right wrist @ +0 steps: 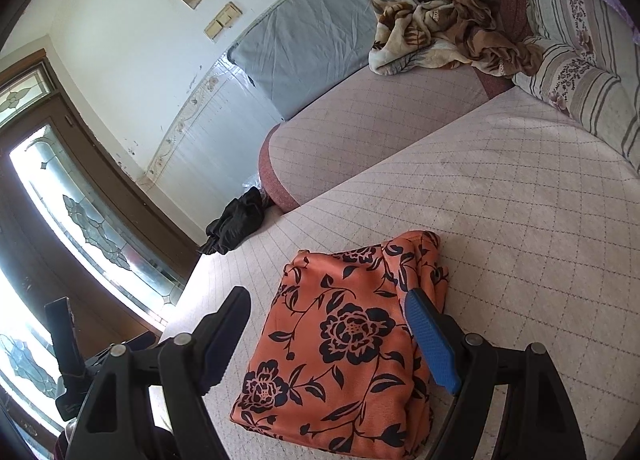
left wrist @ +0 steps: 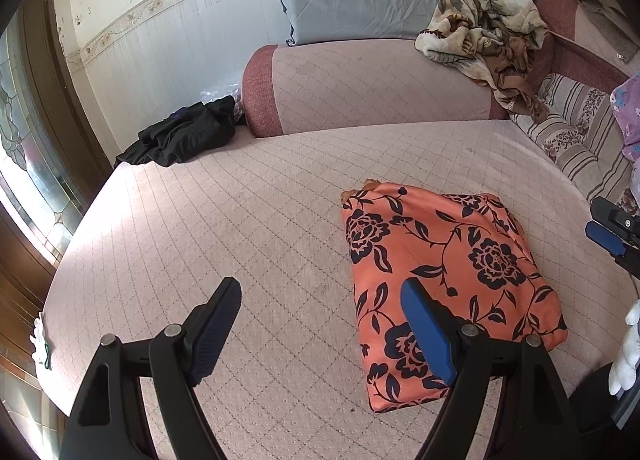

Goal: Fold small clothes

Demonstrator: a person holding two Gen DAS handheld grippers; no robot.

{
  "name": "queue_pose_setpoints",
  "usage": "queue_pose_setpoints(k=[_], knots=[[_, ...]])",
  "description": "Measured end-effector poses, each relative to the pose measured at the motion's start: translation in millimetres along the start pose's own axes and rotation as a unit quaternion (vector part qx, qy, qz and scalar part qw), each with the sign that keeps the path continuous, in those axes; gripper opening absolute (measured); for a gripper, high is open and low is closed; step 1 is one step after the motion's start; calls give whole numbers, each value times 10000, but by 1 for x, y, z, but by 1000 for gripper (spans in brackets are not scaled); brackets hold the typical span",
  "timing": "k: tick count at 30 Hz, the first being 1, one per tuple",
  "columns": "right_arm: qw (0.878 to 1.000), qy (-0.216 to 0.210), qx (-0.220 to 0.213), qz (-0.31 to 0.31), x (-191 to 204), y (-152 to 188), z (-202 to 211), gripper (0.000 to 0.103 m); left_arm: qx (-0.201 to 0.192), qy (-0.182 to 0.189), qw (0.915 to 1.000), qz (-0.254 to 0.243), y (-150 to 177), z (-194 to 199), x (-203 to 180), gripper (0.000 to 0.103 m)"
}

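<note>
Orange floral garment (left wrist: pixel 448 280) lies folded into a compact rectangle on the quilted pink sofa seat (left wrist: pixel 240 228), toward the seat's front-right part in the left wrist view, well apart from the backrest. Folding of this 1 piece looks done, or nearly so: edges stacked, though layers show loose along its right side in the right wrist view. Left gripper (left wrist: pixel 320 324) fingers wide, nothing between them, hovering over the seat with 1 blue pad over the garment's left edge; contact unclear. Right gripper (right wrist: pixel 328 328) fingers also wide, straddling the garment from above, not pinching it.

Left to do, as a judgement: maybe the black clothing (left wrist: pixel 184 136) bunched at the seat's far-left corner, plus the brown floral heap (left wrist: pixel 484 28) on the backrest, if those count as small clothes.

Hidden: seat's front edge, garment's near edge behind the fingers, and the hands, except something white at the right frame edge.
</note>
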State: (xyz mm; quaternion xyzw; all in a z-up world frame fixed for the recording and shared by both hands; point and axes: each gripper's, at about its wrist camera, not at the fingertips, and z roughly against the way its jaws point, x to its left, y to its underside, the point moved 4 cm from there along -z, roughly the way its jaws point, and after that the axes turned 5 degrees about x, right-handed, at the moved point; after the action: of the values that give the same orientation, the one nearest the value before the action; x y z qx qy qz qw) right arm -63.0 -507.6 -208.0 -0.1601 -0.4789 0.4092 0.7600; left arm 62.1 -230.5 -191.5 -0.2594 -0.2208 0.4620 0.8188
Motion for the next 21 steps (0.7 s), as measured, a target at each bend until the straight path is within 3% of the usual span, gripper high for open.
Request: queue_pose_setpoints(k=[21], knots=[[9986, 369, 305, -230, -16, 1, -12, 82, 216, 21, 9998, -4, -1, -24, -3, 82]])
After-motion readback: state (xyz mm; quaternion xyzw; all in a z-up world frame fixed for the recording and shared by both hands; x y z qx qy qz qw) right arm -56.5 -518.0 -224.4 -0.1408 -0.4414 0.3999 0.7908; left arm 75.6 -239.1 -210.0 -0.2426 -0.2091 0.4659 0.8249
